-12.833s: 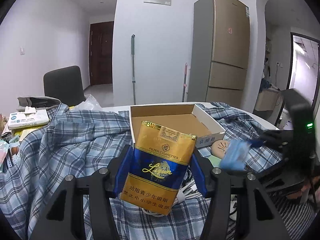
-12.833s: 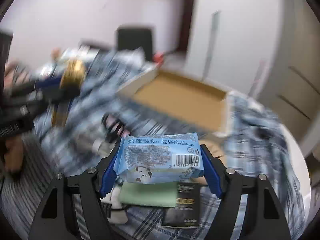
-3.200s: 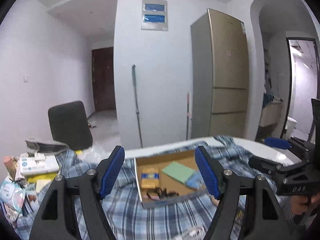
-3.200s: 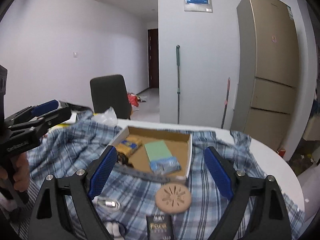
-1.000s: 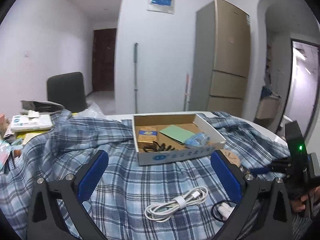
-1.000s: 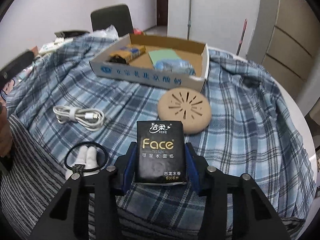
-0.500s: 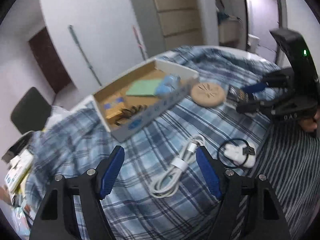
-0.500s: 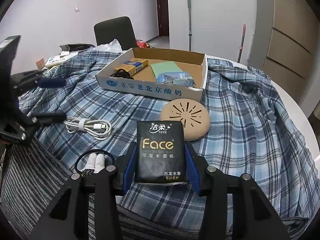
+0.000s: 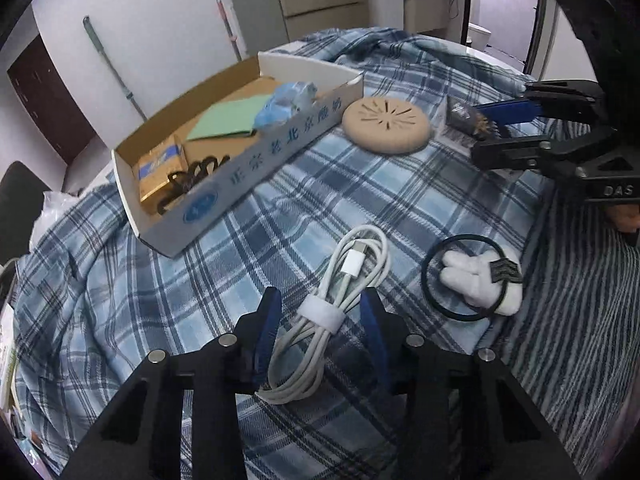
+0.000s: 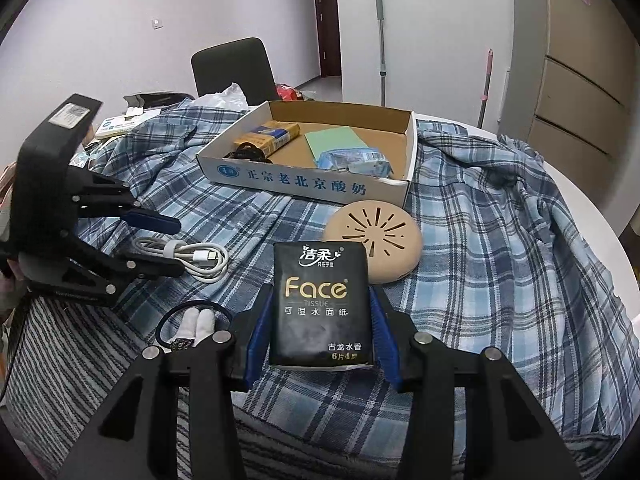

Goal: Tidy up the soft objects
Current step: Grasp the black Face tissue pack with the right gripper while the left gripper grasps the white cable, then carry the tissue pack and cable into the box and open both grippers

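**Observer:** What just changed on your side?

**Operator:** A second ago my left claw [image 9: 320, 322] hung wide open above the bench with nothing near its pads. Now I've brought it down over the white cable [image 9: 340, 292], and the jaws are closing with the bundle between them, the pads not yet pressing. So the cable is my next item for the cardboard box [image 9: 256, 160].

**Observer:** And the other claw?

**Operator:** My right claw [image 10: 320, 332] stays clamped on the black tissue pack [image 10: 318, 304], as it was a second ago, held short of the box, just in front of it.

**Observer:** Left to right, what sits around the box?

**Operator:** Inside it, at the left, a gold cigarette pack [image 10: 268, 136] and a dark hair clip [image 10: 246, 152]; then a green pad [image 10: 334, 140] and a blue snack pouch [image 10: 352, 160]. Touching the box's front right corner lies the tan round disc [image 10: 376, 236].

**Observer:** Anything in the way?

**Operator:** The disc, I think, lies on the tissue pack's path to the box. Nearer me than the cable, the black hair tie with a white plush [image 9: 476, 276] lies well in front of the box; I'd guess it waits its turn.
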Demonstrator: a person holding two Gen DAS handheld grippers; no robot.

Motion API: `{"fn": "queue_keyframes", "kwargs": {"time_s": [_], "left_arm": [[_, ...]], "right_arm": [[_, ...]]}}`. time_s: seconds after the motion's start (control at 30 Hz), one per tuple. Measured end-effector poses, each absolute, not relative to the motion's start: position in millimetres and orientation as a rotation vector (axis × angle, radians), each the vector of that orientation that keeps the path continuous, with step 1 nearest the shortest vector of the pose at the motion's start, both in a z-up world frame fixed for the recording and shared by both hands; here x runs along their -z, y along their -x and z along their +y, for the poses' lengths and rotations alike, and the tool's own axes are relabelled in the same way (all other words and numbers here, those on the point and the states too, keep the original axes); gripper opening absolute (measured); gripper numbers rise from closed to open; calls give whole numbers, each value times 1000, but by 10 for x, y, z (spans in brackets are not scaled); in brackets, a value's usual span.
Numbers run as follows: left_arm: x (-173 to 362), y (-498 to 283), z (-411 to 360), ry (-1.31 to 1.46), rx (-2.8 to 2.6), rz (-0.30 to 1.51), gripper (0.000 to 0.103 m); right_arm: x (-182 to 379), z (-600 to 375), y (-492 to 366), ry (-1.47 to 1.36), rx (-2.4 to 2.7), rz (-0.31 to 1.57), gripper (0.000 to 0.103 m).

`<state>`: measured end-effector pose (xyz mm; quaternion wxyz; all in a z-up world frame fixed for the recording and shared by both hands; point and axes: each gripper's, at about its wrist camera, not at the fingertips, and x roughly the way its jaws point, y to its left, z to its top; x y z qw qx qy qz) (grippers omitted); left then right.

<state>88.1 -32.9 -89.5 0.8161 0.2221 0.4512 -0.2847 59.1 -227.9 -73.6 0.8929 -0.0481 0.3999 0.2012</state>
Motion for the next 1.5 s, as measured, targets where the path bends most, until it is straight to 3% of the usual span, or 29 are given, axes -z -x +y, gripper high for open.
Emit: {"fn": "queue_keyframes", "kwargs": {"time_s": [0.27, 0.4, 1.13, 1.5], "left_arm": [[967, -928, -456, -498, 656, 995, 42], [918, -903, -411, -474, 640, 973, 23], [129, -458, -225, -186, 547, 702, 22], [-397, -639, -305, -120, 439, 555, 22]], "right_arm": [[725, -2274, -576, 97, -420, 822, 46], [721, -2296, -579, 84, -412, 819, 46], [529, -2336, -498, 79, -394, 746, 46], [-154, -2393, -641, 105, -293, 603, 46]]}}
